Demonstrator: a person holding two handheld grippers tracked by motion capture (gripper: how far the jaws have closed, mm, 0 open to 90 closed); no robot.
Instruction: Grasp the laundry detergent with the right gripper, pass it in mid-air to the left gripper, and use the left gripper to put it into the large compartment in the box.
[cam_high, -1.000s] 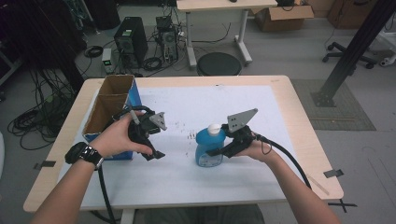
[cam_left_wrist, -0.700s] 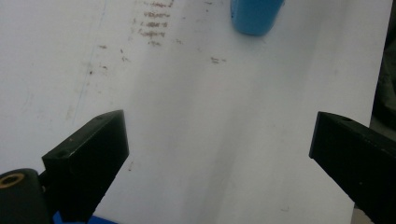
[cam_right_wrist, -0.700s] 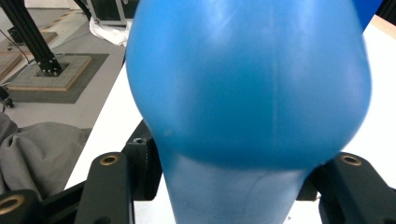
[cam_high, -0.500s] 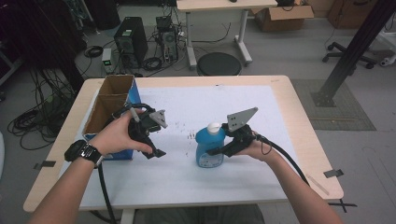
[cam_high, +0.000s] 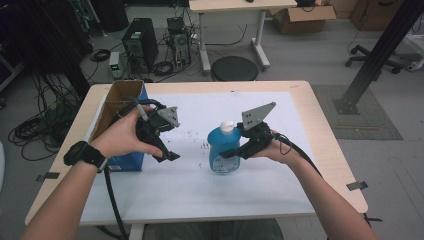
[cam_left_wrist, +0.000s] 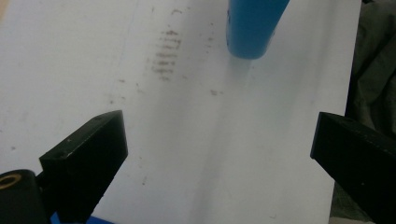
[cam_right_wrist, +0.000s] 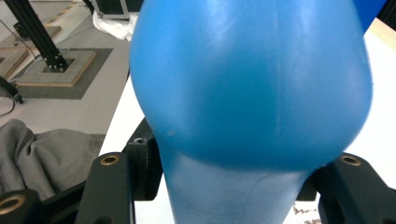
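A blue bottle (cam_high: 220, 142) with a white cap (cam_high: 227, 125) is upright near the middle of the white-covered table (cam_high: 200, 195). My right gripper (cam_high: 234, 150) is shut on its body from the right side. In the right gripper view the bottle (cam_right_wrist: 252, 93) bulges out between the two black jaws of that gripper (cam_right_wrist: 233, 196). My left gripper (cam_high: 169, 143) hangs open to the left of the bottle, apart from it, with nothing between its jaws (cam_left_wrist: 219, 154). In the left gripper view the bottle's base (cam_left_wrist: 251, 28) hovers just above the white sheet, with a faint shadow under it.
An open cardboard box (cam_high: 119, 102) with a blue side stands at the table's left edge, just behind my left hand. Dark scuff marks (cam_high: 192, 134) dot the sheet. Computers, cables and a round stool (cam_high: 234, 68) sit on the floor beyond the far edge.
Both hands have risen a little. The bottle has come up with the right gripper and now hangs just above the sheet. The left gripper stays open.
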